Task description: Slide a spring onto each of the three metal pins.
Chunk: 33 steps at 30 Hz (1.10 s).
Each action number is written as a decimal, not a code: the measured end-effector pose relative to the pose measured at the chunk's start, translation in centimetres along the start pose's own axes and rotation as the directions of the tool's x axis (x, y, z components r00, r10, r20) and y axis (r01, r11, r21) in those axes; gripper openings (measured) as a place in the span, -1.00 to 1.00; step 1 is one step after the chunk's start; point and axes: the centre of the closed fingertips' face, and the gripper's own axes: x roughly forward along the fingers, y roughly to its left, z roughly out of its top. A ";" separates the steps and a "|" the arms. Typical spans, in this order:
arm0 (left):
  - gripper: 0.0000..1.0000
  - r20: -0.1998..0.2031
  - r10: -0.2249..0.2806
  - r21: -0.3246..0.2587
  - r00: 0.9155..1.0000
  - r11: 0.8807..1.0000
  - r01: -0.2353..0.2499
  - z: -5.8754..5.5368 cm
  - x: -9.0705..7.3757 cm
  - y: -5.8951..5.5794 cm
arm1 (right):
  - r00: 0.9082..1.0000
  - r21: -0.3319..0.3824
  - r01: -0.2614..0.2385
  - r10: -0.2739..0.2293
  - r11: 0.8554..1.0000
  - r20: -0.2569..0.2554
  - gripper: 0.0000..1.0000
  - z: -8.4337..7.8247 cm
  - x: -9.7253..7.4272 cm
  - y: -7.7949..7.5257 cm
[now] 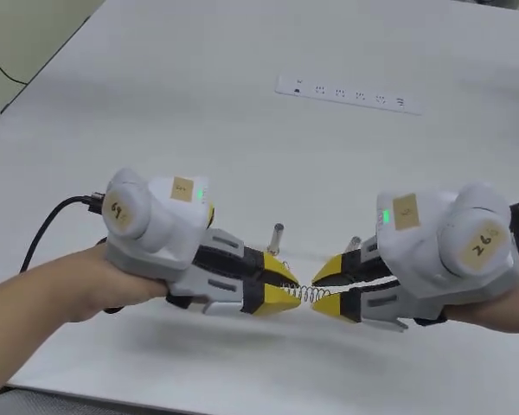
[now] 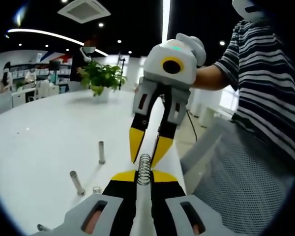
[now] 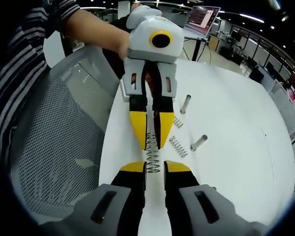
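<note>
Spring [image 1: 307,294] runs tip to tip between the two sets of jaws, roughly level, lifted above the bench [image 1: 242,130]. Left gripper [image 2: 144,176]: jaws narrowed to a slit, pinching one end of the spring. Right gripper [image 3: 155,167]: jaws nearly closed too, clamped on the other end. The grippers meet nose to nose near the bench's front edge, a hand behind each. Just beyond the tips, a loose spring [image 3: 177,146] lies flat on the bench, and a smaller spring [image 3: 177,121] is a bit further on. Upright pin [image 3: 186,103] stands near it. Second pin [image 3: 199,142] leans; can't tell if it's lying down. Power strip [image 1: 346,95] sits far back.
</note>
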 end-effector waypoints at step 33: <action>-0.96 0.002 0.039 0.045 0.999 0.998 -0.039 0.0 -0.5 0.0 | 0.993 -0.066 0.049 -0.042 0.997 0.109 -0.88 2.2 -1.9 -0.1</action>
